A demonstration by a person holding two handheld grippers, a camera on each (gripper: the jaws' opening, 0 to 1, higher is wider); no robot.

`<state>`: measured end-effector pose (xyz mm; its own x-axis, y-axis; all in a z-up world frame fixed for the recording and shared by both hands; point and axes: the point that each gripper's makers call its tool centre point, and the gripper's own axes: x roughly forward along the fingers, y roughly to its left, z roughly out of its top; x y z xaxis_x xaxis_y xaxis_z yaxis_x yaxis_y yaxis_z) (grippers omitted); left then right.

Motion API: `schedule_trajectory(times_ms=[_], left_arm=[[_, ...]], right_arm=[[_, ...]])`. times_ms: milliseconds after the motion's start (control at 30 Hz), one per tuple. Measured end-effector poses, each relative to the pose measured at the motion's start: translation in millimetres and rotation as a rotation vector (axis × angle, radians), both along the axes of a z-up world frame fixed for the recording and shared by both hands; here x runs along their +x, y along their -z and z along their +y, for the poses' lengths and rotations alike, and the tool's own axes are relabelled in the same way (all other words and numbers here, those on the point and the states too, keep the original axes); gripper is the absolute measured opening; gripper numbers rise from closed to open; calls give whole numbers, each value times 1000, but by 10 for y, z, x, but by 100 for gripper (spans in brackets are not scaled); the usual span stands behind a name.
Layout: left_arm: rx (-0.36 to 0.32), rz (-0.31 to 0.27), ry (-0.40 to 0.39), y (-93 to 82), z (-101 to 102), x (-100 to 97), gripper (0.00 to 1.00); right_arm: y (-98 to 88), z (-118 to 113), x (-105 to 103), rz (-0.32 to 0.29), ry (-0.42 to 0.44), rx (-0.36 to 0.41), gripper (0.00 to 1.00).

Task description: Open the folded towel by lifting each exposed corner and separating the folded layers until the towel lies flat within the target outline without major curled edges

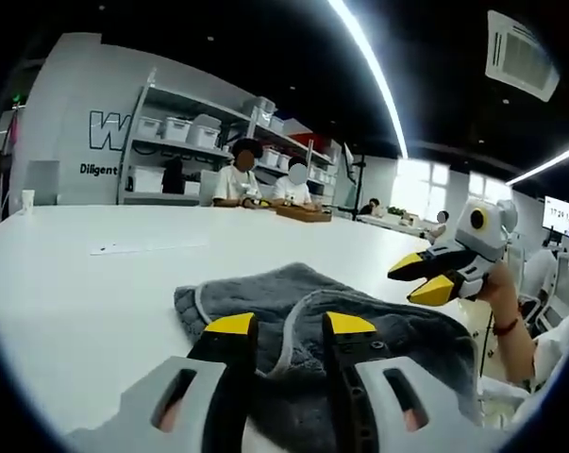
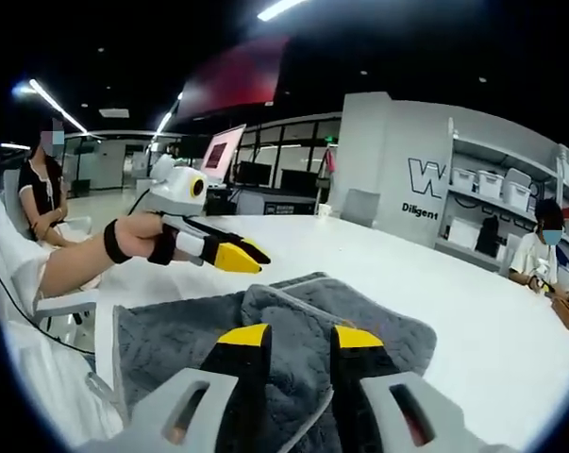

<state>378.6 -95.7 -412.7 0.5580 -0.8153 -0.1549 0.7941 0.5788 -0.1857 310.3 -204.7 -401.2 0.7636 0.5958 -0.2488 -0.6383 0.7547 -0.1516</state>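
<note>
Seen from the left gripper view, the grey towel (image 1: 322, 321) lies folded and rumpled on the white table (image 1: 95, 293), with a pale piped hem curving across its top layer. The left gripper (image 1: 290, 326) hangs just above the near part of the cloth, its yellow-tipped jaws apart with nothing between them. Off to the right, the right gripper (image 1: 433, 276) is held in a person's hand, raised above the far edge of the towel, jaws parted and empty. No target outline can be made out on the table from here.

Turning to the right gripper view, the same towel (image 2: 293, 330) spreads under the right gripper (image 2: 298, 335), whose jaws stand open over a raised ridge of folded cloth. The left gripper (image 2: 229, 253) comes in from the left, up off the fabric, with its jaws slightly apart.

To do this step well, I judge each gripper should close on only the topmost layer at an exposed corner, near the hem, not on the thick ridge where several layers stack. Lifting low and drawing outward, with the other gripper pinning the layer beneath, should keep the edge from curling back.
</note>
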Motion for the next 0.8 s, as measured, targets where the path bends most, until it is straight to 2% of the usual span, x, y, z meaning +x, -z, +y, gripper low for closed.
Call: schedule_trajectory(times_ms=[467,800], left_arm=[[23,10,-24,89,1,98,29],[42,19,-25,163,-46,171,28]], right_arm=[[19,-22,77,8,15,-4,20],[141,-55,136,38,28,-32,20]])
